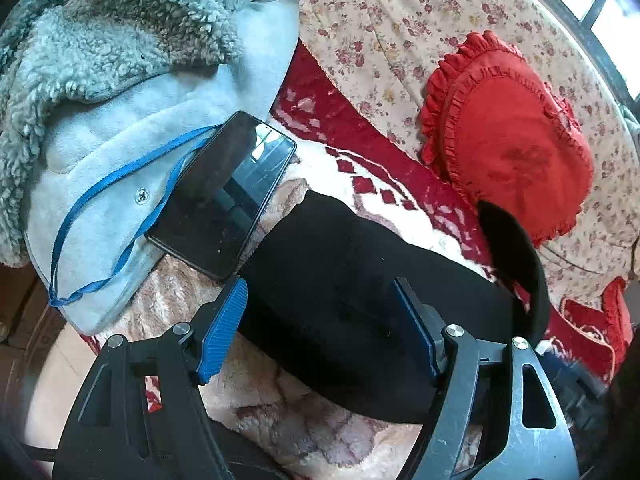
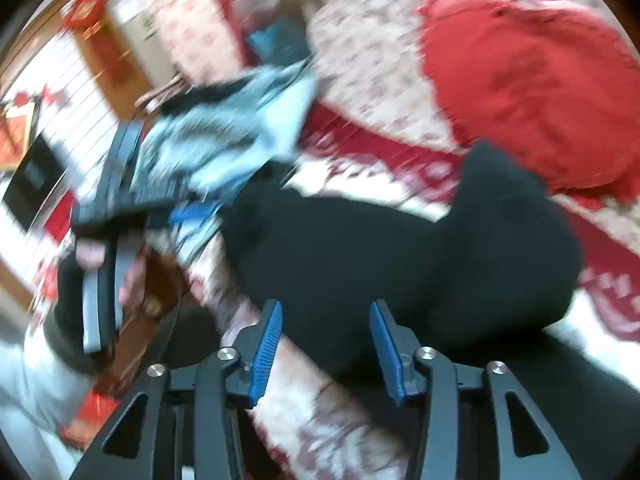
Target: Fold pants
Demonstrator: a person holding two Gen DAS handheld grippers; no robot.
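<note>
The black pants [image 1: 344, 280] lie in a folded bundle on a red-and-white blanket, with one end [image 1: 516, 256] curled upward at the right. My left gripper [image 1: 320, 320] hangs just over the bundle, open, its blue pads [image 1: 226, 328] wide apart on either side of the cloth. The right wrist view is blurred. It shows the pants [image 2: 400, 248] as a dark mass, and my right gripper [image 2: 326, 344] stands open above their near edge, pads apart with cloth showing below the gap. The left gripper's dark frame [image 2: 120, 200] appears there at the left.
A black phone [image 1: 224, 196] lies beside the pants on a light-blue fleece jacket [image 1: 120, 80], across a blue lanyard [image 1: 104, 188]. A red ruffled cushion [image 1: 508, 136] rests on the floral bedcover [image 1: 380, 20] behind. The blanket's edge and floor are at the lower left.
</note>
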